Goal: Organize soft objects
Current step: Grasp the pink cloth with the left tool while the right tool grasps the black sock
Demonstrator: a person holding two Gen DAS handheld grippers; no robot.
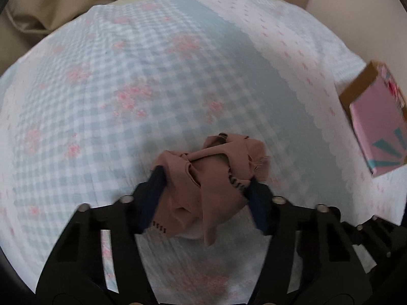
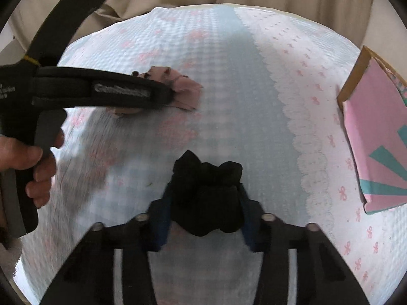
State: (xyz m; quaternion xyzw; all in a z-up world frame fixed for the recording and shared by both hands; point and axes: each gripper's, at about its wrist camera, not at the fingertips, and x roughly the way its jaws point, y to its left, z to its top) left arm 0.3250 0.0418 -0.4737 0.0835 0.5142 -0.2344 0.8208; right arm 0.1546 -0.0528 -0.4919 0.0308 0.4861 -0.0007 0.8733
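Item 1: brown cloth bundle (image 1: 211, 178). Crumpled, held off the bed (image 1: 152, 76) between the blue fingers (image 1: 155, 190) of the left hand-held gripper (image 1: 206, 180), which was closed on it from both sides. Long axis ran roughly across the gripper, finger to finger; one loose end hung down toward the gripper body, and a frayed corner pointed forward and right of the fingertips. Dark stitching showed at two edges. In the right wrist view the same bundle (image 2: 187, 86) protruded past the tip of the left hand-held gripper (image 2: 175, 94).

Item 2: black cloth bundle (image 2: 208, 198). Bunched, clamped between the fingers (image 2: 162, 216) of the right hand-held gripper (image 2: 206, 195), closed on it. Long axis ran forward along the fingers; lobed top end pointed ahead, beyond the fingertips.

Item 3: bed cover, blue-and-white check with pink flowers, below and ahead of both grippers; a white scalloped band with pink bows lay to the right.

Item 4: pink cardboard box (image 1: 376, 127) with teal rays, far right of each gripper, resting on the white band; seen also in the right wrist view (image 2: 376, 147).

Item 5: person's hand (image 2: 33, 162) on the left gripper's handle.
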